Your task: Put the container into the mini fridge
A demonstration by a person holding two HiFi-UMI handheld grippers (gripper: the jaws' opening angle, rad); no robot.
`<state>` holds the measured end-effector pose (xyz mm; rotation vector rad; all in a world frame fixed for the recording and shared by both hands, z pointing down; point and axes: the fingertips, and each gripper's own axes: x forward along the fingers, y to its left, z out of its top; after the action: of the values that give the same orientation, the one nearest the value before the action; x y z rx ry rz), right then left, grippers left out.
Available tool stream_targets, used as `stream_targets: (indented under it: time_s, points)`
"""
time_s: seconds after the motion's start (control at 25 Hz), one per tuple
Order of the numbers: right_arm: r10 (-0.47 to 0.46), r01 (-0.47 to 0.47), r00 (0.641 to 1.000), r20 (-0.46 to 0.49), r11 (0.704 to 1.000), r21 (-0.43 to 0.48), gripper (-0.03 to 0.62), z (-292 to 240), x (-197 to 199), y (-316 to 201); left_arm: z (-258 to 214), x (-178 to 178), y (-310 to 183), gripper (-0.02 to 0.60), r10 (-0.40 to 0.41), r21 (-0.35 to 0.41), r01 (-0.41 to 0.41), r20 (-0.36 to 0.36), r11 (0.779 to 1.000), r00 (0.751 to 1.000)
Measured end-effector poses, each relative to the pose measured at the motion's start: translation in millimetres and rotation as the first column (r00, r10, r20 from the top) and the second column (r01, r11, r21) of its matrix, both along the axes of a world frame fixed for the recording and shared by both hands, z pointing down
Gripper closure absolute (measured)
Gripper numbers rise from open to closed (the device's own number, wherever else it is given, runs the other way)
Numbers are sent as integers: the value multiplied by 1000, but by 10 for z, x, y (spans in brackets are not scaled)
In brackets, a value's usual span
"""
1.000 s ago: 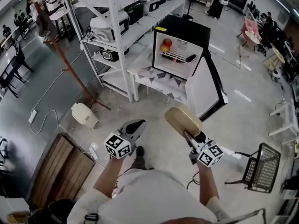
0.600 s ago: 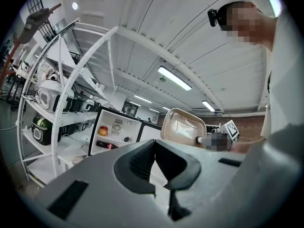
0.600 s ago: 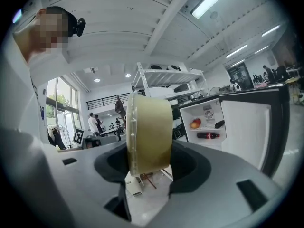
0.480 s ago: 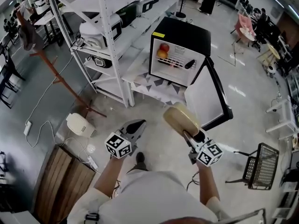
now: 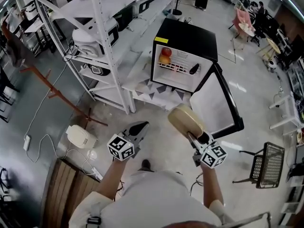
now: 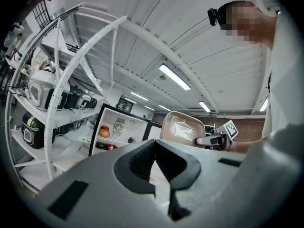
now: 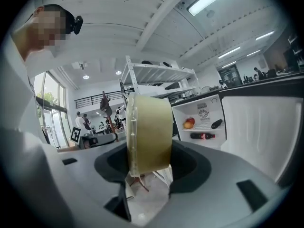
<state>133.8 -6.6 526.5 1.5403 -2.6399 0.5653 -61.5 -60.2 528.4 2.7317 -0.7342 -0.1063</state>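
Observation:
The black mini fridge [image 5: 183, 56] stands on a low white table [image 5: 147, 87], its door [image 5: 216, 101] swung open to the right. Inside are a red apple, an orange fruit and a dark bottle. My right gripper [image 5: 194, 136] is shut on the beige lidded container [image 5: 186, 121], held on edge in front of me and short of the fridge. In the right gripper view the container [image 7: 148, 132] stands between the jaws of my right gripper [image 7: 149, 163], with the fridge [image 7: 202, 122] beyond. My left gripper [image 5: 134, 131] is shut and empty; in the left gripper view its jaws meet, and the container [image 6: 183, 129] and fridge [image 6: 118, 129] show ahead.
A tall white shelving rack [image 5: 102, 37] with kitchen appliances stands left of the fridge. On the floor are a white appliance [image 5: 78, 137], cables, a wooden coat stand [image 5: 52, 94] and a wooden pallet [image 5: 61, 189]. A black wire basket [image 5: 268, 170] sits at the right.
The fridge and rack have shifted nearer and lower in the head view as the person steps forward. Both grippers keep their places and holds.

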Motion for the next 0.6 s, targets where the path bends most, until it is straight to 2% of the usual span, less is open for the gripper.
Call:
stream_targets:
  time_s: [0.36, 0.6]
  points:
    - [42, -42, 999, -3, 998, -43, 368, 124, -200, -282, 65, -250, -349, 577, 18, -9, -18, 8, 1000, 1000]
    - [40, -40, 999, -8, 998, -56, 368, 137, -214, -362, 118, -221, -425, 577, 33, -23, -33, 4, 999, 999]
